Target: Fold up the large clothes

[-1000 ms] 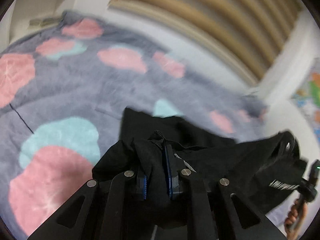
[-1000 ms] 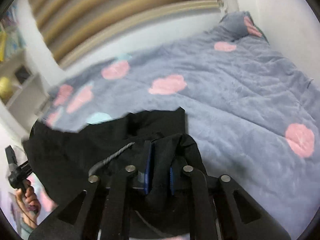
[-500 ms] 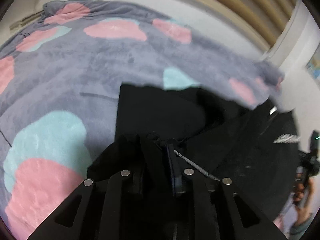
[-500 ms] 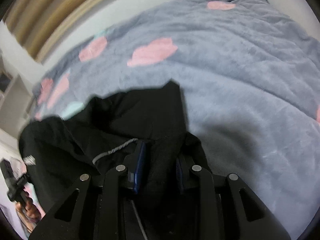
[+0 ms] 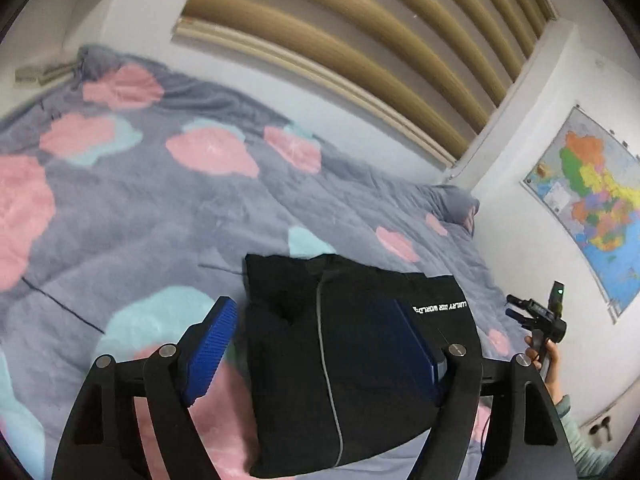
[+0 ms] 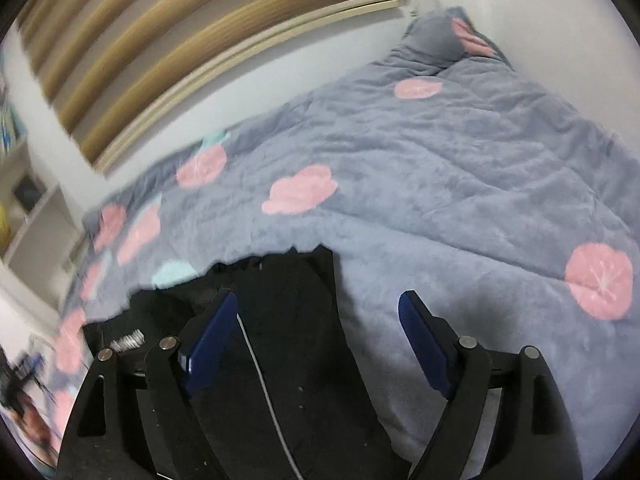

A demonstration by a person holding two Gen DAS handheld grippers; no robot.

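A black hooded garment (image 5: 352, 360) with a grey drawstring and white lettering lies folded in a rough rectangle on the bed. My left gripper (image 5: 312, 320) hovers above its near edge. Its jaws are opening wide and its blue pads (image 5: 212, 344) touch no cloth. In the right wrist view the same garment (image 6: 288, 320) lies under the left half of my right gripper (image 6: 320, 308). These jaws are opening too, with nothing pinched between them. The right gripper (image 5: 536, 316) also shows at the right edge of the left wrist view, held by a hand (image 5: 546, 364).
A grey plush blanket (image 5: 160, 220) with pink and teal patches covers the bed. A pillow (image 6: 444, 36) lies at its far corner. Slatted blinds (image 5: 360, 40) hang on the wall behind. A coloured map (image 5: 592, 208) hangs on the right wall, and white shelves (image 6: 28, 200) stand beyond the bed.
Both grippers were shut on bunched black cloth and have let it go, their jaws spreading wide. The garment now lies flat and folded on the blanket. The left gripper has risen and pulled back.
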